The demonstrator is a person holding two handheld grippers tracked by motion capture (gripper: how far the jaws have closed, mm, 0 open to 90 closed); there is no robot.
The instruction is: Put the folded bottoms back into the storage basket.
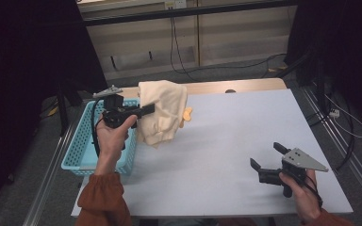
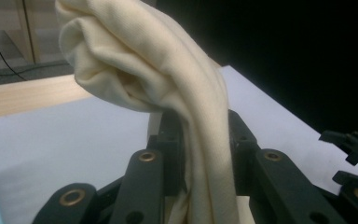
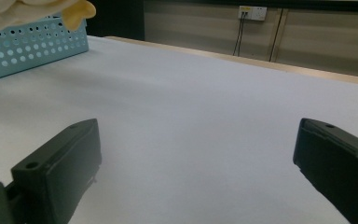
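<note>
Your left claw (image 1: 147,109) pinches the cream garment (image 1: 162,110) mid-fold, soft, light and droopy; your right claw (image 1: 267,155) gapes wide, so catch a hanging edge.

Left gripper (image 1: 147,109) clamps cream cloth (image 1: 162,110) beside basket (image 1: 78,148).

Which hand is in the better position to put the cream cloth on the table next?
Left, probably. The left gripper is shut on the cream cloth, hanging between the basket and the table. The right gripper is open, empty, far away.
</note>
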